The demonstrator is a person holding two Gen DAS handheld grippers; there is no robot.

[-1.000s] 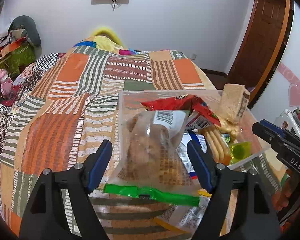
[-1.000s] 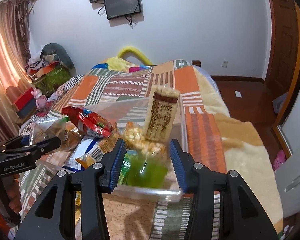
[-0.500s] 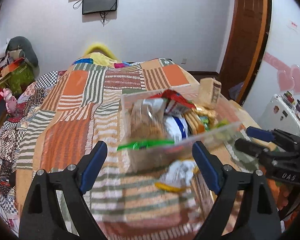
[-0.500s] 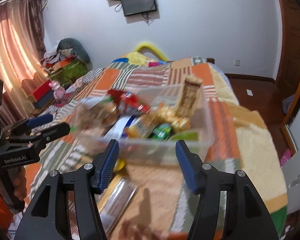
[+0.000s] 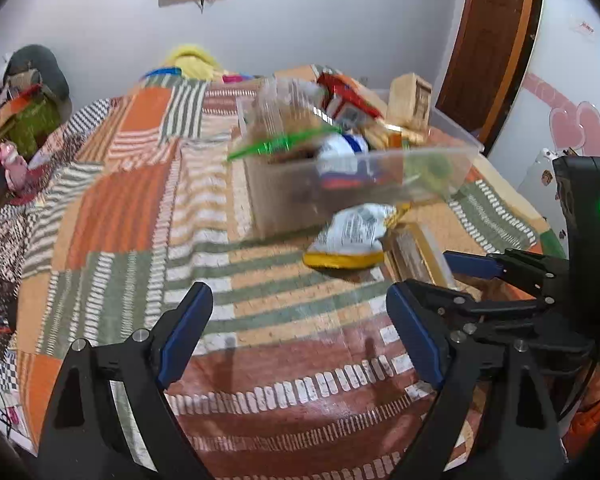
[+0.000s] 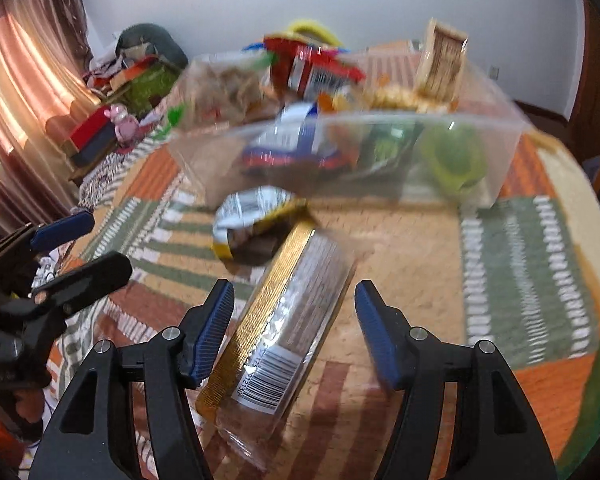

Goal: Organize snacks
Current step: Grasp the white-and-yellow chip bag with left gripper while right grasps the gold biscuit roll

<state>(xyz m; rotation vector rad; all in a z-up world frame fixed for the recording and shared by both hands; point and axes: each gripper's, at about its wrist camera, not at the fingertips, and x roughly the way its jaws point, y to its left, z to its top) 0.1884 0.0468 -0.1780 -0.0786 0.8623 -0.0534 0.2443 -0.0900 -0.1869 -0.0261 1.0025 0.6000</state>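
While the left tool (image 5: 300, 336) stands spread wide over bare patchwork bedspread (image 5: 112, 208), nothing lies between its fingers. At twelve o'clock sits the clear plastic snack-filled bin (image 6: 496, 152). Right tool (image 6: 294, 320) is parted, straddling without contact the gold-edged clear-wrapped biscuit packet (image 6: 284, 328), beside the white-and-yellow pouch (image 6: 248, 216).

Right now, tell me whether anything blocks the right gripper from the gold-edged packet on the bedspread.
Nothing visible does. The gold-edged packet lies between the right gripper's open fingers, pads clear of it. The white-and-yellow pouch lies beyond it, before the clear bin.
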